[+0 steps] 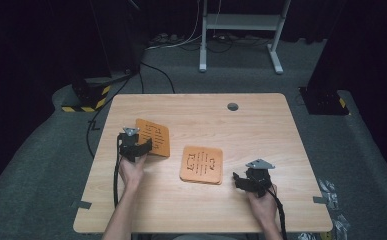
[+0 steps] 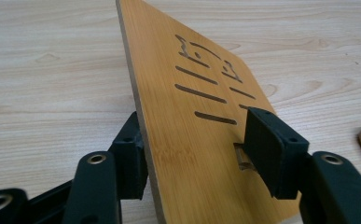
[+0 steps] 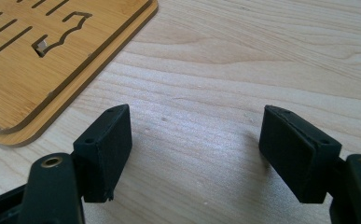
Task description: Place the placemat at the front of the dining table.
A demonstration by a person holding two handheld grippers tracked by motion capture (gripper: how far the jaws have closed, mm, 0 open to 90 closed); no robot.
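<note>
Straddling the tilted bamboo board point(image 2: 187, 116), left gripper point(image 1: 137, 148) fingers point(image 2: 271, 149) stand apart; right gripper point(image 3: 197, 149) fingers point(image 3: 108, 144) gape empty.

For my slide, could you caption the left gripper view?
Left gripper with jaws apart astride a tilted slotted bamboo board above the wooden table.

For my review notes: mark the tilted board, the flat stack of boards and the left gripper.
Tilted board point(image 2: 187, 140), left gripper view, its slotted face.
Board stack point(image 1: 201, 164), high view, middle of the top board.
Left gripper point(image 2: 194, 151), left gripper view, midway between its pads.
</note>
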